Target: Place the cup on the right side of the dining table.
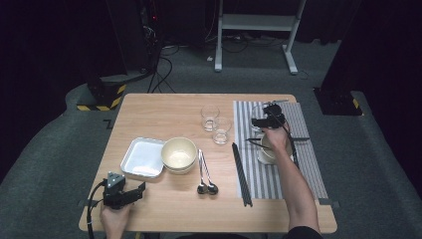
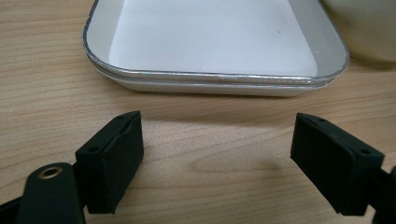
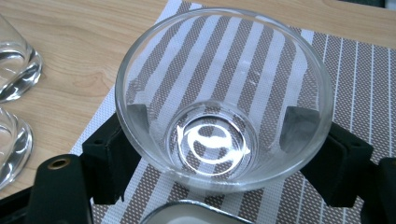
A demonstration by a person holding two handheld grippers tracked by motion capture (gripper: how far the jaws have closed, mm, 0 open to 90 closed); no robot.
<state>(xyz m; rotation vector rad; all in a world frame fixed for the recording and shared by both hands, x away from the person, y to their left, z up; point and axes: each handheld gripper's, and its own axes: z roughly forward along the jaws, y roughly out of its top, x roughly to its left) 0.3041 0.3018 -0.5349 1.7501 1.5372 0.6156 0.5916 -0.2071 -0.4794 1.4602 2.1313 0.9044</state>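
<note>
A clear glass tumbler (image 3: 224,93) sits between the jaws of my right gripper (image 3: 224,140), which is shut on its lower sides. It is over the striped placemat (image 3: 355,70); I cannot tell whether it touches the mat. From the high view, my right gripper (image 1: 263,122) is at the far left part of the placemat (image 1: 308,164). My left gripper (image 1: 137,191) rests near the table's front left, open, with bare wood between its jaws (image 2: 217,149). Just ahead of it lies a white square tray (image 2: 215,79).
The white tray (image 1: 143,158) touches a cream bowl (image 1: 178,154). Two spoons (image 1: 204,174) and black chopsticks (image 1: 241,174) lie mid-table. Two more clear glasses (image 1: 209,117) (image 1: 222,130) stand left of the mat. A white cup (image 1: 266,155) sits under the right hand.
</note>
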